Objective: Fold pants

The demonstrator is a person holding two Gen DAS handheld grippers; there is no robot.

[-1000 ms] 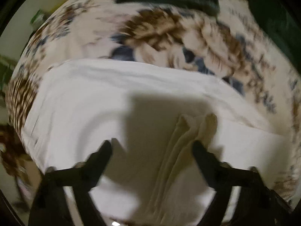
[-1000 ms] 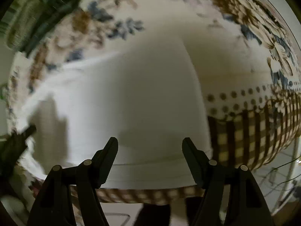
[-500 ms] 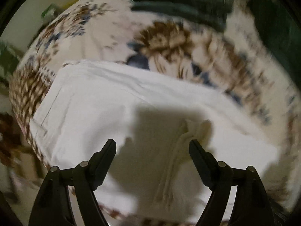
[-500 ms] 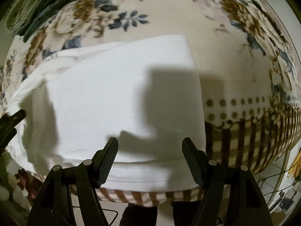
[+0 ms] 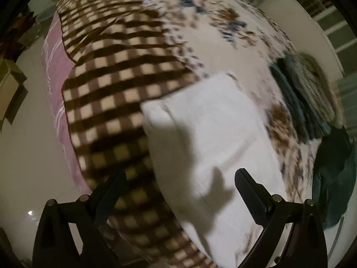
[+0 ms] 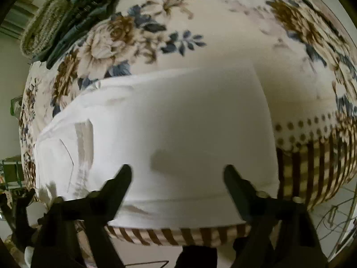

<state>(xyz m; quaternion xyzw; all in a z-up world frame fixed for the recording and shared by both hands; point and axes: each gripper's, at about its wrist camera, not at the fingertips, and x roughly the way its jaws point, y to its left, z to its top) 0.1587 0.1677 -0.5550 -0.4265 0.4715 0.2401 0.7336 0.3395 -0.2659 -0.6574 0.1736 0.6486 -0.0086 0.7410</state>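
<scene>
White pants (image 6: pixel 178 134) lie folded flat on the bed (image 6: pixel 223 33), below and ahead of both grippers. Left gripper (image 5: pixel 180 178), jaws just opening wide, and right gripper (image 6: pixel 176 174), likewise opening, hold nothing; further folds may remain.

This is a home bedroom. A bed fills both views, covered by a plush blanket (image 6: pixel 223 51) printed with brown and blue flowers and edged in brown check, with a pink sheet (image 5: pixel 55 71) showing beneath it along the side. Folded dark green clothing (image 6: pixel 84 15) is stacked at the far end of the bed. A pale glossy tiled floor (image 5: pixel 29 160) surrounds the bed, and a cardboard box (image 5: pixel 9 89) stands on it.
</scene>
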